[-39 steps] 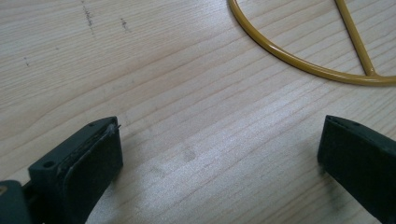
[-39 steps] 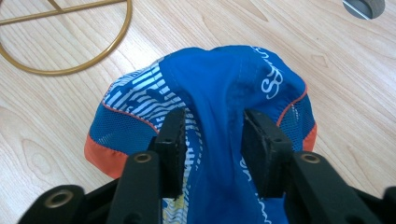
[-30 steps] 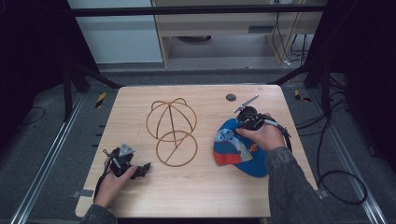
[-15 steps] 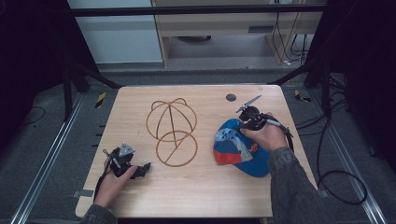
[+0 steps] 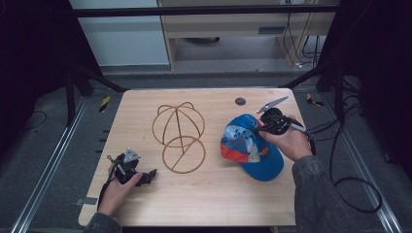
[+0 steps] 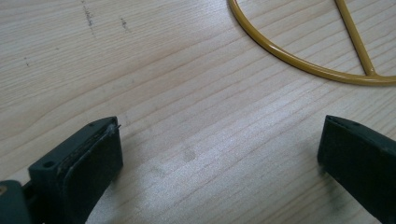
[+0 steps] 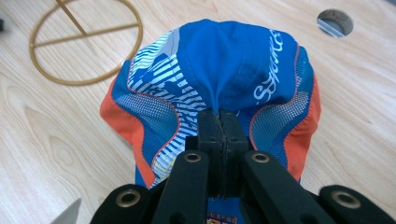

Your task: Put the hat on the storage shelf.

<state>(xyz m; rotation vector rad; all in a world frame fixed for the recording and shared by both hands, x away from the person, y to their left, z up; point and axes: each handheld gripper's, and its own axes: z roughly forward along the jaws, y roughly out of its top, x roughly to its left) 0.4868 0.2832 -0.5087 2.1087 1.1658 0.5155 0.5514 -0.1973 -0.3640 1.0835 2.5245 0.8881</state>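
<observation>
Centrally, a blue baseball cap [image 5: 252, 148] with orange side panels, white mesh and a striped print lies on the right half of the wooden worktop [image 5: 209, 204], its crown toward the wire stand and its blue brim toward the person. In the right gripper view the cap [image 7: 219, 70] is pinched at the top of its crown: the fabric gathers into a fold that runs straight into the closed pads. The right gripper [image 5: 262, 127] is thus clamped on the cap, its jaws having just finished closing with the cloth between them; in its own view the right gripper [image 7: 220, 115] shows both black pads pressed together with no gap. A hand grips its body from the near right, and a cable trails off the worktop's right edge.

Just left of the cap, apart from it, stands a gold wire hat stand [image 5: 177, 136]: a domed cage of curved rods behind a flat ring with a crossbar. The ring appears again in the right gripper view [image 7: 86, 42] and, as an arc, in the left gripper view [image 6: 303, 56].

At the near left of the worktop, the left gripper [image 5: 145, 175] rests low in the person's left hand, well apart from the cap. Its jaws [image 6: 219, 158] stand wide apart with bare wood between them.

A small round hole [image 5: 240, 101] sits in the worktop near its far edge.
</observation>
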